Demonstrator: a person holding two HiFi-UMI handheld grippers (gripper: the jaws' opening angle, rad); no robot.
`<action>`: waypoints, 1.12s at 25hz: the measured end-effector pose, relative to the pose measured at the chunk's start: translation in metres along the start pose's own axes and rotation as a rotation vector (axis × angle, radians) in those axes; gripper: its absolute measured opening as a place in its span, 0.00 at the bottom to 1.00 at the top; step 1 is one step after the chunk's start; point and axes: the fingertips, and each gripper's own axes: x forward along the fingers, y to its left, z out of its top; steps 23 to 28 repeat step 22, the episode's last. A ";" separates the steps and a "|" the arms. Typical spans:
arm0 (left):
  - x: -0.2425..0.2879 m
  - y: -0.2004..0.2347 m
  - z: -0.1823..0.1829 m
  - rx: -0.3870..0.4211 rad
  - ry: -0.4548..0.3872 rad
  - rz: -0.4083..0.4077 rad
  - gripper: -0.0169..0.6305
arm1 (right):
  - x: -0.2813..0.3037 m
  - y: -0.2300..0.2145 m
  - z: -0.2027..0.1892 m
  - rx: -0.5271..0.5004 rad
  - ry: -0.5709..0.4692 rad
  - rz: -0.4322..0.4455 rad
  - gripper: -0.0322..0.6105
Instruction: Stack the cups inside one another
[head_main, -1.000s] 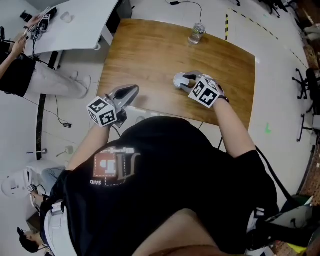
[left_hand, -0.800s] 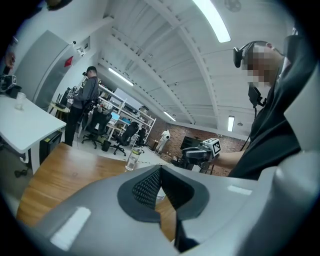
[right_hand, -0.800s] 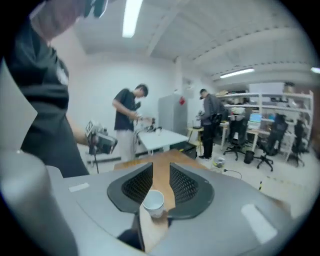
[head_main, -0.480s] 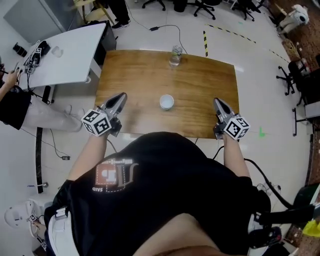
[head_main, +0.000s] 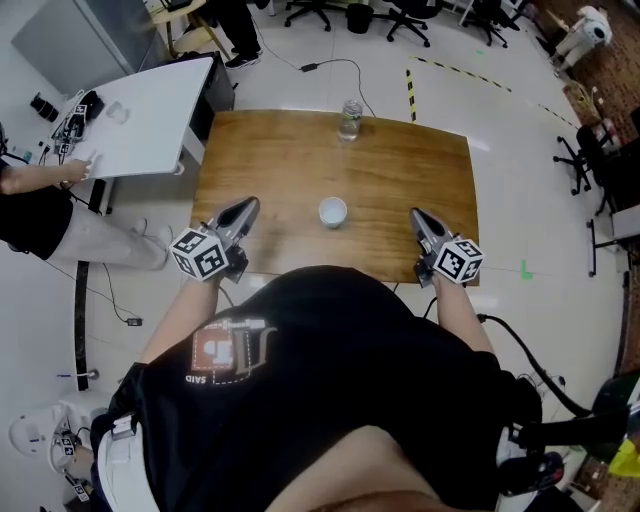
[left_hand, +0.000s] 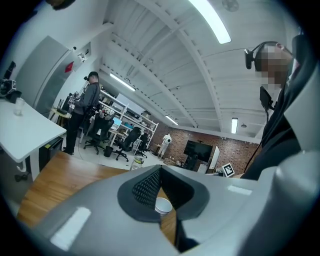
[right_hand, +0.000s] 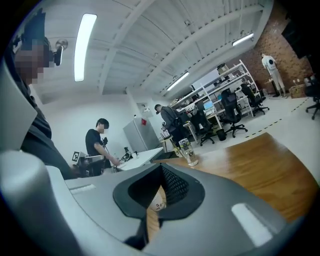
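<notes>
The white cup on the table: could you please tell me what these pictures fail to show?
- Head view: the cup, seen from above, is too small to tell how many are nested.
- Left gripper view: the left gripper hides most of it.
- Right gripper view: its print is too small to read.

We logged the table (head_main: 400, 180) as warm brown wood with visible grain, and the floor (head_main: 530, 150) as glossy off-white. The cup (head_main: 333, 212) was white; the right gripper view showed small dark print on it. The left gripper (head_main: 248, 206) and right gripper (head_main: 417, 216) were both grey. Their pads (left_hand: 147, 186) were black with a fine dotted mesh texture, and the marker cubes (head_main: 197, 255) were white with black square patterns. The glass (head_main: 350, 118) was clear and the side desk (head_main: 140, 110) white. The floor tape (head_main: 410, 78) was striped yellow and black. The shirt (head_main: 330, 380) was black with a red-and-white print. The back wall (left_hand: 227, 148) was reddish brick.
</notes>
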 end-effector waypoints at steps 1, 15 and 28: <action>-0.001 0.001 0.001 0.000 -0.003 0.003 0.03 | 0.002 0.000 0.001 -0.010 0.005 -0.002 0.07; -0.011 0.005 0.001 -0.008 -0.027 0.030 0.03 | 0.014 0.005 -0.008 -0.061 0.069 0.026 0.07; -0.013 0.005 0.000 -0.010 -0.028 0.030 0.03 | 0.016 0.010 -0.015 -0.081 0.089 0.042 0.07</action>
